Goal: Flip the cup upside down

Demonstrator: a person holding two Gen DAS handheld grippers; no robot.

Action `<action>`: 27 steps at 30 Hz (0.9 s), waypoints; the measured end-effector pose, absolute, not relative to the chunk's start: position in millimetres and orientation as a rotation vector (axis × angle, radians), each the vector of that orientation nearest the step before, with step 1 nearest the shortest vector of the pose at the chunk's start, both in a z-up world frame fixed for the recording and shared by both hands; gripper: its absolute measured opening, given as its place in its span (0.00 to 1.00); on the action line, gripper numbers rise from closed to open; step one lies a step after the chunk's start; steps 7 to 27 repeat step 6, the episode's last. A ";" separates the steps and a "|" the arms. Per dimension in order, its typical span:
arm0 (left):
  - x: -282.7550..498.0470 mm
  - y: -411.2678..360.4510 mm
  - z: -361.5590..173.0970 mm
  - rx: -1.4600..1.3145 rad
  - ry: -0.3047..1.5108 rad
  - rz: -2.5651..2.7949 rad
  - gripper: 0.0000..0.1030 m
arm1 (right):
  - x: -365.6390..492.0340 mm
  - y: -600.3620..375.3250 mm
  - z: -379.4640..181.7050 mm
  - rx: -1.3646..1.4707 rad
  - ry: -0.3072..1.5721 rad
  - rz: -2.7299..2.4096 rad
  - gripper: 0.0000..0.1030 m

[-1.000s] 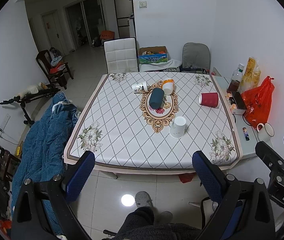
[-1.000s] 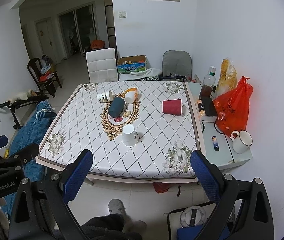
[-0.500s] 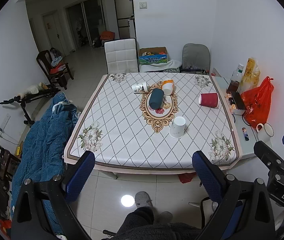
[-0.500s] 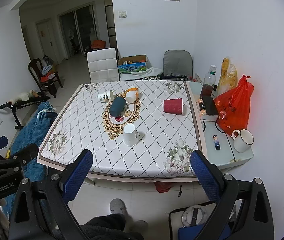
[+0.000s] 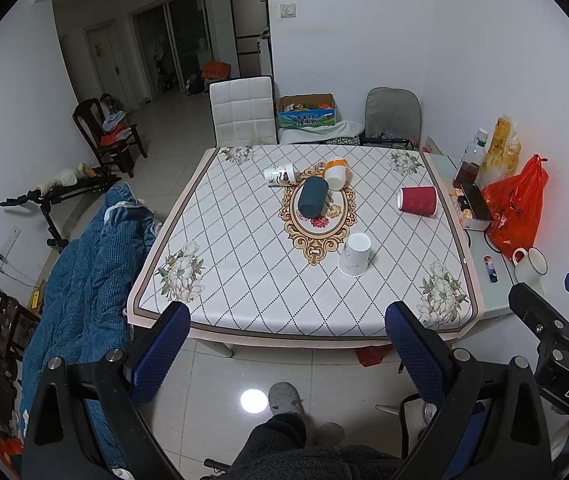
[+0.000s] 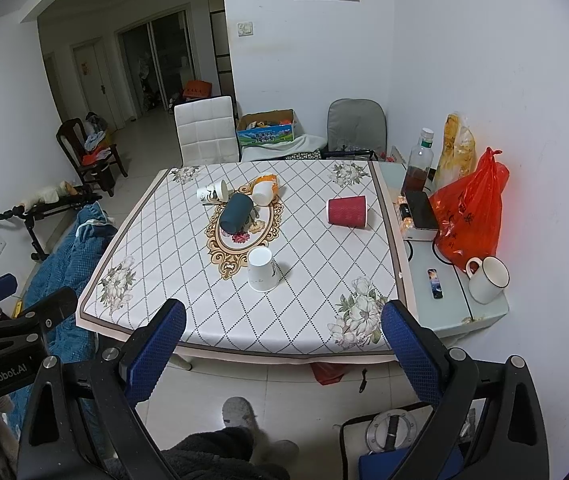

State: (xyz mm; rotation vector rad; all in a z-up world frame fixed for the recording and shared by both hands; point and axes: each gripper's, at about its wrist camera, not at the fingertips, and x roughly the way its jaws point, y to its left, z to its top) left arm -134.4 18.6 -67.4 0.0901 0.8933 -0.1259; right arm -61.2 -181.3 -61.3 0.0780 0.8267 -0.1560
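Observation:
A white paper cup stands upside down near the table's front, also in the right wrist view. A red cup lies on its side at the right. A dark blue cup, a patterned white cup and an orange-and-white cup lie on their sides at the middle back. My left gripper and right gripper are open and empty, held short of the table's front edge, well away from the cups.
The table has a diamond-patterned cloth. A side shelf at the right holds a white mug, a red bag, a bottle and a box. A blue quilt lies at the left. A white chair stands behind the table.
Both views have shifted very slightly; the grippers stay open and back from the table. The cups have not moved.

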 end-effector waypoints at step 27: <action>-136.3 20.1 -64.7 0.085 0.893 -0.123 0.97 | -61.3 -181.6 -62.0 0.083 0.829 -0.155 0.97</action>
